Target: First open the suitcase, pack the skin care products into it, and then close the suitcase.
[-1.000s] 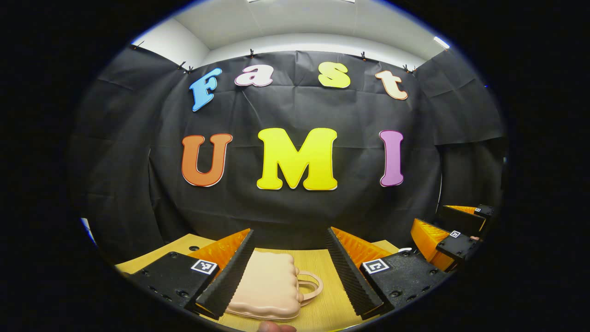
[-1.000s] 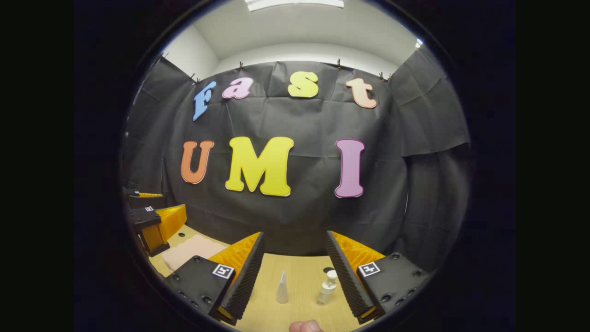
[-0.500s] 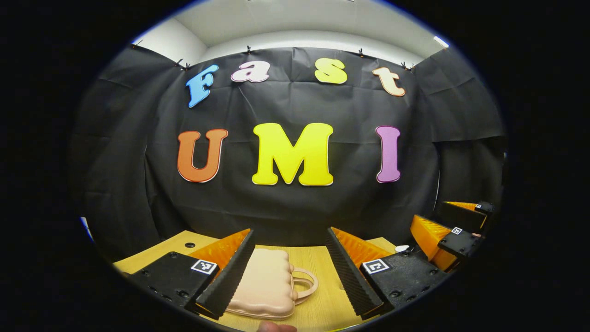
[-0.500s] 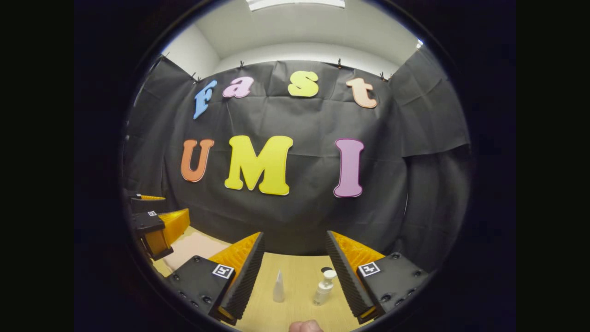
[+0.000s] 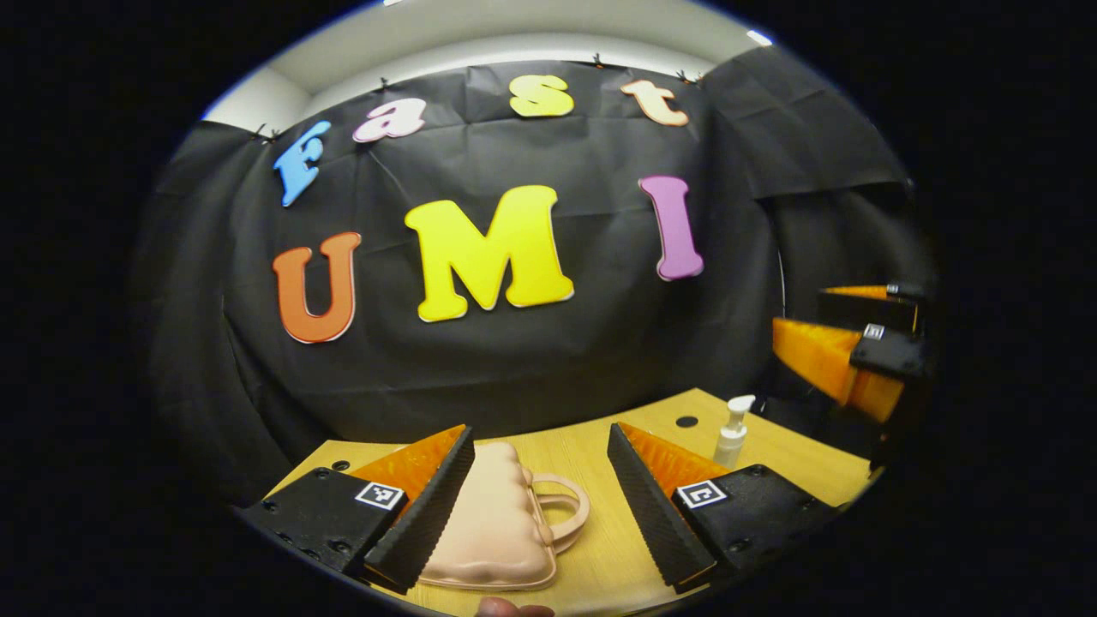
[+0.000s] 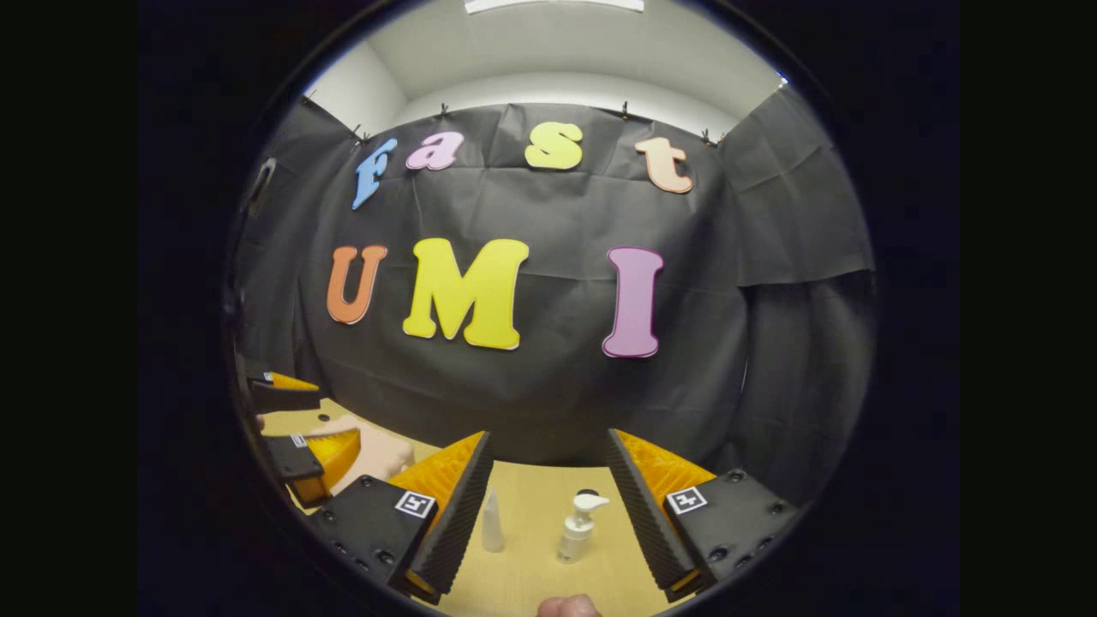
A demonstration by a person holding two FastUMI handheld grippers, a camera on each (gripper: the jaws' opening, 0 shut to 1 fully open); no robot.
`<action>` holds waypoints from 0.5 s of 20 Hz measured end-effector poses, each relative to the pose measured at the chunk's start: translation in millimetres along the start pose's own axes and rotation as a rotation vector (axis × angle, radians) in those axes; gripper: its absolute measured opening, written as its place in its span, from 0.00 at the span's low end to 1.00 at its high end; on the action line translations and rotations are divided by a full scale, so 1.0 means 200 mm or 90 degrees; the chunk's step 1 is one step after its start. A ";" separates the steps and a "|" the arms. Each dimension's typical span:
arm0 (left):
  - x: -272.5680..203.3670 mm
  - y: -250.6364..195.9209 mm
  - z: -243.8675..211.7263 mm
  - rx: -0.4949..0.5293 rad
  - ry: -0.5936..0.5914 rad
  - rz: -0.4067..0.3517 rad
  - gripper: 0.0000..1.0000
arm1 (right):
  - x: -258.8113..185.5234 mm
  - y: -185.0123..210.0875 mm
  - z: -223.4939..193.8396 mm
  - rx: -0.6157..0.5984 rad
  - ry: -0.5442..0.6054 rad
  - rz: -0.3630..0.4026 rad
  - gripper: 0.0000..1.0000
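Fingers of the left gripper [image 5: 540, 506] stand wide apart with nothing between them but open air; they hover over the near end of the wooden tabletop [image 5: 600, 548]. Below and between them lies the suitcase [image 5: 493, 527], a small peach-pink case with a ribbed, puffy shell, lying flat and closed, its looped handle [image 5: 566, 512] pointing toward the right finger. The left finger overlaps the case's left edge in the left gripper view, though whether it touches cannot be told.

Farther right in that view a white pump bottle [image 5: 731, 435] stands upright on the tabletop, near a small dark hole [image 5: 686, 422] in the wood. Beyond it, at the right edge, the right gripper [image 5: 844, 343] shows from the side, held above the tabletop.

In the right gripper view, the right gripper's own fingers [image 6: 548, 506] are likewise spread wide and grip nothing. Between them on the tabletop stand two skin care products, apart from each other: a slim, pale conical tube [image 6: 492, 523], upright just beside the left finger, and the pump bottle [image 6: 576, 530], also upright, its nozzle turned to the right. At the left edge of this view the left gripper appears above the suitcase [image 6: 377, 450], which lies well apart from the bottles. Black cloth [image 6: 548, 386] hangs behind the tabletop.
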State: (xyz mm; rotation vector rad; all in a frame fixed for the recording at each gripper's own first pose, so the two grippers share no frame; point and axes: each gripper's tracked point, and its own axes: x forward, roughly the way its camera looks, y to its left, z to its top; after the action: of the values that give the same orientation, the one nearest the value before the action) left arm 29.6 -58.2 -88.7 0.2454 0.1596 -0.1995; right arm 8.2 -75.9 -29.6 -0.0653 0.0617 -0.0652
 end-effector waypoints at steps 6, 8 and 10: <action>0.21 -0.09 -0.44 0.229 0.137 -0.035 0.98 | -0.05 -0.30 -0.11 -0.010 0.037 -0.065 0.77; 0.28 -0.12 -0.57 0.309 0.181 -0.056 0.99 | -0.07 -0.38 -0.14 -0.014 0.045 -0.089 0.79; 0.35 -0.11 -0.67 0.362 0.226 -0.056 0.98 | -0.09 -0.44 -0.16 -0.012 0.051 -0.108 0.79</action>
State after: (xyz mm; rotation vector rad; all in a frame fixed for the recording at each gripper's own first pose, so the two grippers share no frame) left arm 74.4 -57.5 -235.5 0.8418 0.4680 -0.2865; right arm -16.6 -165.1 -53.7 -0.0875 0.1362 -0.2367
